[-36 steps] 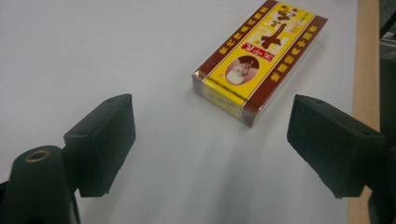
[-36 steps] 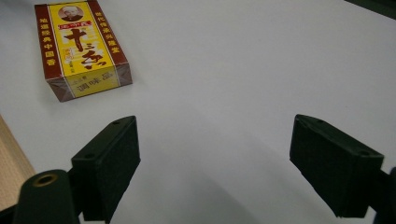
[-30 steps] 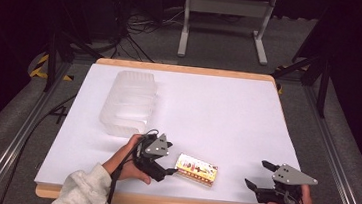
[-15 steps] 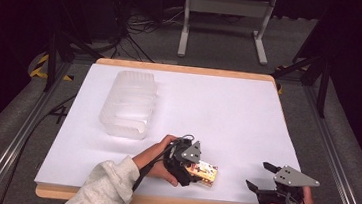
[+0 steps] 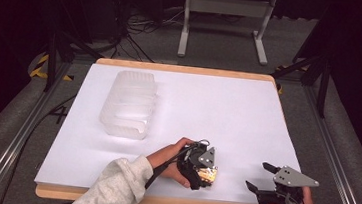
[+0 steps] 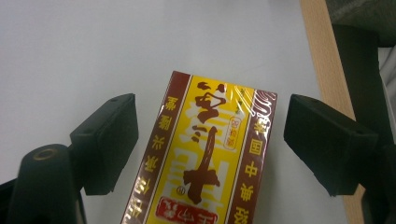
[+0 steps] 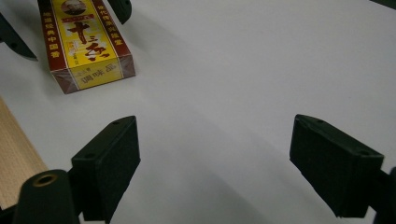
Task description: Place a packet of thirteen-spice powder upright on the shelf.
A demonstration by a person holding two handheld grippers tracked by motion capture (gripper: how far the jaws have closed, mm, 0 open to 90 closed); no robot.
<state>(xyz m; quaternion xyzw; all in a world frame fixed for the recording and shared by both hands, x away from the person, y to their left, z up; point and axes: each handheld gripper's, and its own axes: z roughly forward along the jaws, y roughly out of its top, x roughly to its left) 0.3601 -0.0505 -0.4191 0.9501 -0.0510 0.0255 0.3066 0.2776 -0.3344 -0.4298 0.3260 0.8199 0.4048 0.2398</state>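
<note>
Left gripper (image 6: 205,140) jaws just opened wider, straddling the yellow box (image 6: 205,158) w/o touching; grab not done. Right gripper (image 7: 215,158) open, empty.

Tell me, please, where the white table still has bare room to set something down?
The widest bare stretch is the right half of the table, from the clear plastic container across to the right edge. A smaller patch lies between the container and the near edge. The near middle is crowded: the left gripper straddles the yellow box, the right gripper beside.

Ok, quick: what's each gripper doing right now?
Left gripper: open, jaws just widening, straddling the yellow box, not pressing it.
Right gripper: open, holding nothing.
</note>
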